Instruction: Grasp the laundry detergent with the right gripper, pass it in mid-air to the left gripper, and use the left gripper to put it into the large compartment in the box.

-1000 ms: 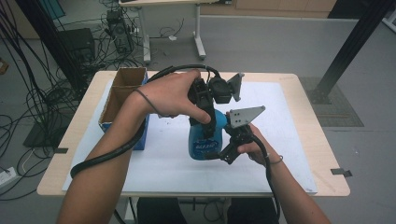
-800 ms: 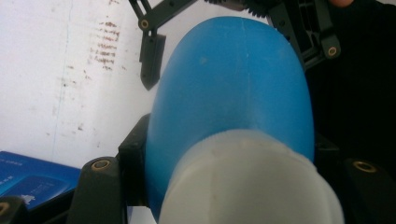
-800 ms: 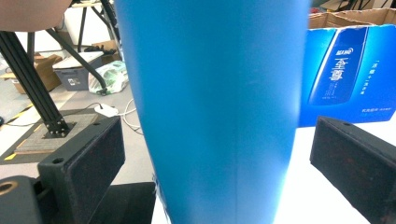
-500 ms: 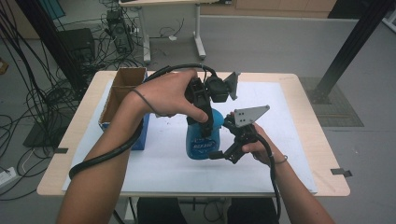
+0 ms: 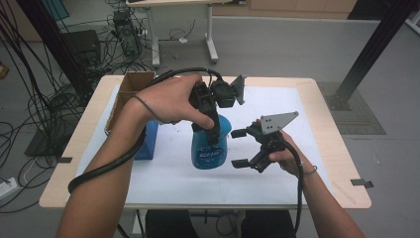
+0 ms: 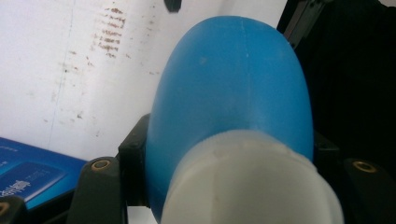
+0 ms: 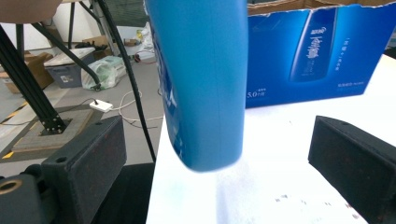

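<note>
1. Since the earlier frames we saw the blue bottle (image 5: 210, 148) come up off the surface (image 5: 327, 114) and drift toward its middle, with the left claw (image 5: 214, 130) clenched just under the white cap (image 6: 247, 186).
2. The right claw (image 5: 241, 148) had pulled back from the bottle; it stood released just beside it, jaws spread wide.
3. A white sheet (image 5: 163, 173) covered the wooden surface, and an open blue carton (image 5: 130, 106) sat at its left edge.
4. Cables (image 5: 44, 99) littered the floor behind.
</note>
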